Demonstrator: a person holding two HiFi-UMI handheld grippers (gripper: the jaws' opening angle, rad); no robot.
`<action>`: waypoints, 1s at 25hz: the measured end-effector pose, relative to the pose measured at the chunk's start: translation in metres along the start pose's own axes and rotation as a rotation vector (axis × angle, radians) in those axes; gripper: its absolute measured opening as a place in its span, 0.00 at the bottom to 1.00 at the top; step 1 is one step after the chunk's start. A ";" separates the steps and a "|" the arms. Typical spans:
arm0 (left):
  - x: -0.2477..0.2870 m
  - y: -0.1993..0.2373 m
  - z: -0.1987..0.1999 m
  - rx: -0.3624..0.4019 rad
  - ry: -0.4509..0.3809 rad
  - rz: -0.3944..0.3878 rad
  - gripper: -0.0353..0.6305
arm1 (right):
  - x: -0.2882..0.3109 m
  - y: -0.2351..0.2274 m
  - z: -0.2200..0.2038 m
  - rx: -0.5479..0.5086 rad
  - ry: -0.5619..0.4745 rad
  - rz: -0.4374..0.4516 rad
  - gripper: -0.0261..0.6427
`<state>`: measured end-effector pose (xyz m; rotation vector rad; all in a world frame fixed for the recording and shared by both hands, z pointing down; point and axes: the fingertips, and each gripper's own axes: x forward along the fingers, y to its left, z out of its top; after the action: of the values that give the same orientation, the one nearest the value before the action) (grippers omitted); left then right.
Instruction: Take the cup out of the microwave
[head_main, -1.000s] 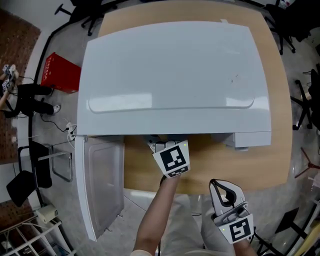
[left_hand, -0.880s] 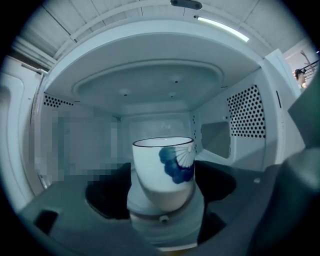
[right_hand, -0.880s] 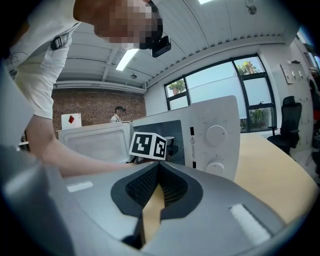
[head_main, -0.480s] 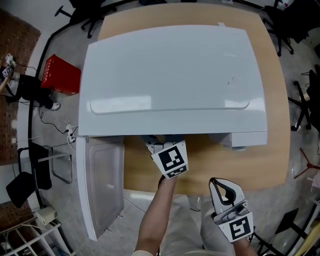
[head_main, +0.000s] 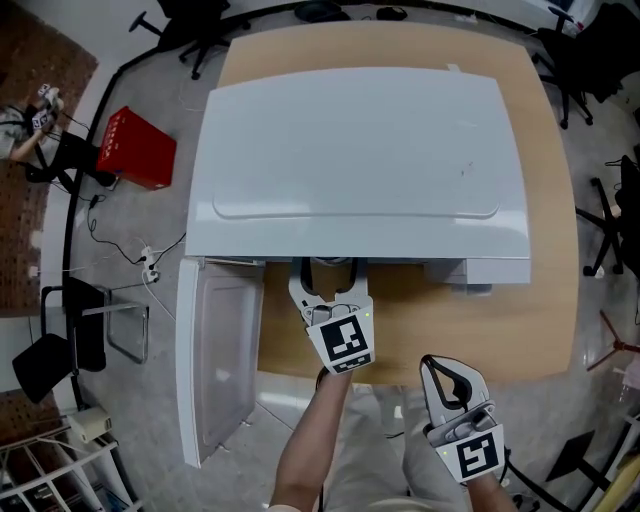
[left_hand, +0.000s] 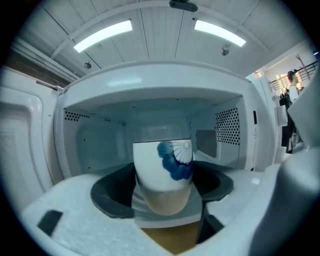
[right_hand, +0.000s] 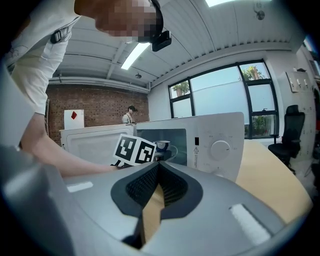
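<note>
Your left claw (left_hand: 164, 190) grips the cup (left_hand: 164, 170), with one dark pad on each side. The cup is round, smooth and white with a blue flower on it. You can't see into it. It sits at the front of the open microwave (head_main: 360, 160), a big smooth white box on the wooden desk (head_main: 470, 320). The door (head_main: 220, 360) hangs wide open. Your right claw (right_hand: 159, 166) is closed with nothing in it.
</note>
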<state>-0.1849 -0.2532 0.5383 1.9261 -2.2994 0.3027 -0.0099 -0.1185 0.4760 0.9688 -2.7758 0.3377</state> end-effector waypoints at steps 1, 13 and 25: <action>-0.006 0.000 0.002 -0.001 -0.001 -0.002 0.60 | -0.001 0.001 0.002 -0.005 0.001 -0.005 0.05; -0.094 -0.010 0.032 -0.060 -0.002 -0.005 0.60 | -0.008 0.013 0.050 -0.025 -0.055 0.012 0.05; -0.203 -0.017 0.074 -0.152 0.016 0.031 0.60 | -0.026 0.012 0.076 -0.059 -0.043 0.014 0.05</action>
<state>-0.1299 -0.0788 0.4221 1.8103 -2.2719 0.1409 -0.0047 -0.1146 0.3954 0.9540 -2.8157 0.2386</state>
